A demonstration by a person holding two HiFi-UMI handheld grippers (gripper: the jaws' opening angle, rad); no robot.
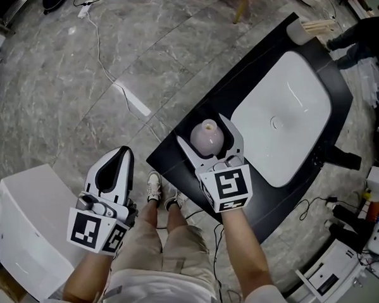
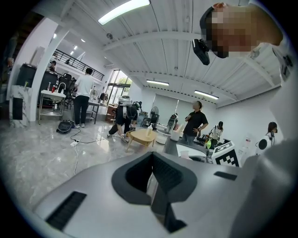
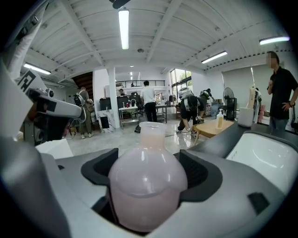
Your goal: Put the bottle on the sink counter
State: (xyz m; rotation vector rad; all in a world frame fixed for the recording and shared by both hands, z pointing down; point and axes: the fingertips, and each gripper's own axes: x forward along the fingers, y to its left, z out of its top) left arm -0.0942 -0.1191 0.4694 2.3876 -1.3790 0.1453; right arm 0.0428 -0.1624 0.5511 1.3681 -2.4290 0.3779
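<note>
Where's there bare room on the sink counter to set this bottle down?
The corner of the sink counter beside the bottle, left of the white basin, is bare. The basin fills most of the rest, and a black faucet crowds its right side.

Bottle (image 3: 148,186): pale pink, translucent; round body, short narrow neck, open top; upright between the two jaws.
Right gripper (image 3: 149,163): jaws pressed against both sides of the round body; dark pads (image 3: 201,173) in contact.
Sink counter (image 3: 219,137): black, to the right beyond the jaw.
Basin (image 3: 267,158): white, set into the counter top, far right.
Wooden table (image 3: 212,127): low, behind the counter; pump dispenser (image 3: 219,119) standing on it.
Person (image 3: 281,90): black shirt, at right edge; others farther back near the benches.
Floor (image 3: 116,139): grey, glossy.
Ceiling lights (image 3: 124,28): strip type, lit.
</note>
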